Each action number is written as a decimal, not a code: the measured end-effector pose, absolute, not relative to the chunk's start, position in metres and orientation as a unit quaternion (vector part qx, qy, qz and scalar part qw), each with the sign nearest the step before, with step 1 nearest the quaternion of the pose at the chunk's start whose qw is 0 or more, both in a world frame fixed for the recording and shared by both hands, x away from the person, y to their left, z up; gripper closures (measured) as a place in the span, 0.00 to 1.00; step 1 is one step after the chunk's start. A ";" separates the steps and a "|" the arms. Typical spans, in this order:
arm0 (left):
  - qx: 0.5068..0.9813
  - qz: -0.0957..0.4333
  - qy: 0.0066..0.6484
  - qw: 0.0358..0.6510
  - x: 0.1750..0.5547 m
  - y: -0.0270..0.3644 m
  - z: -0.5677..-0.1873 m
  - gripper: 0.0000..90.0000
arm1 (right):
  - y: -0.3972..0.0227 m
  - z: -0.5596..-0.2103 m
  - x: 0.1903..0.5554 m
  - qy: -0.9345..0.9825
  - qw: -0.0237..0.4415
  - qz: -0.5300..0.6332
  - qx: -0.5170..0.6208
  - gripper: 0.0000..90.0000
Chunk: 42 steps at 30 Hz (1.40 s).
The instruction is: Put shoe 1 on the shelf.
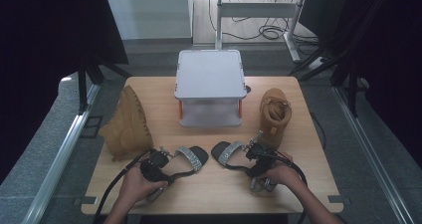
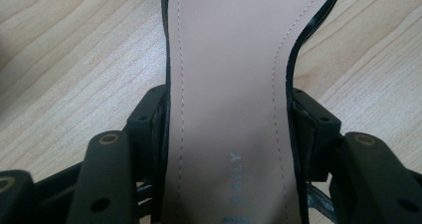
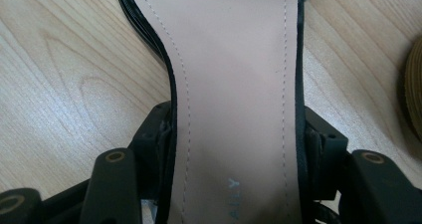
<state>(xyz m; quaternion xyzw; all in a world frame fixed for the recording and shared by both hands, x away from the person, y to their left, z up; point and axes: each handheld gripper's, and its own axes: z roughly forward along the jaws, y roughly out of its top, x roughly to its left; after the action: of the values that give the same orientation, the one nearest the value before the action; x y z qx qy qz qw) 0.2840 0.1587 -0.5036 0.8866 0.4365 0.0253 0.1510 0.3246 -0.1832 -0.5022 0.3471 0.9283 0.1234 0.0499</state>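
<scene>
Wooden table (image 1: 209, 181) scene: in front of the grey two-tier stand (image 1: 210, 87), the left gripper (image 2: 226, 129) clamps the left sandal (image 1: 186, 160), the right gripper (image 3: 239, 139) clamps the right sandal (image 1: 230, 153).

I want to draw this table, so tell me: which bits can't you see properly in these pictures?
- Left sandal: in the left gripper view its toe and heel are cut off by the edges.
- Printed name on the right sandal: the right gripper view's bottom edge cuts it off.
- Right boot: a blurred sliver at the right gripper view's edge.
- Space under the white stand: in the high view, its top hides it.
</scene>
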 end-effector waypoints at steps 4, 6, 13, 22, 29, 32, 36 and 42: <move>0.884 0.028 0.438 0.164 0.283 0.160 -0.504 0.46 | -0.185 -0.502 0.325 0.926 0.050 0.131 0.350 0.46; 0.883 0.028 0.437 0.168 0.284 0.160 -0.504 0.46 | -0.186 -0.502 0.324 0.925 0.050 0.134 0.353 0.46; 0.879 0.033 0.440 0.181 0.284 0.161 -0.499 0.47 | -0.186 -0.496 0.321 0.916 0.062 0.156 0.364 0.46; 0.869 0.049 0.447 0.206 0.287 0.164 -0.488 0.47 | -0.196 -0.486 0.320 0.902 0.072 0.183 0.384 0.46; 0.859 0.060 0.456 0.227 0.295 0.162 -0.473 0.47 | -0.196 -0.477 0.323 0.880 0.075 0.210 0.418 0.46; 0.852 0.066 0.464 0.232 0.300 0.160 -0.468 0.47 | -0.196 -0.473 0.325 0.871 0.078 0.222 0.431 0.46; 0.843 0.057 0.473 0.248 0.307 0.159 -0.464 0.47 | -0.191 -0.468 0.327 0.863 0.102 0.221 0.443 0.46; 0.824 0.079 0.498 0.259 0.319 0.157 -0.457 0.47 | -0.187 -0.463 0.329 0.853 0.106 0.240 0.451 0.46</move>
<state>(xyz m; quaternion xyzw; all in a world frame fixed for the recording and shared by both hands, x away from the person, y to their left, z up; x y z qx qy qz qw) 0.3192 0.1570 -0.4572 0.8241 0.4976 0.0793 0.2588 0.3289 -0.1865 -0.4628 0.4512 0.8531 0.2397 0.1061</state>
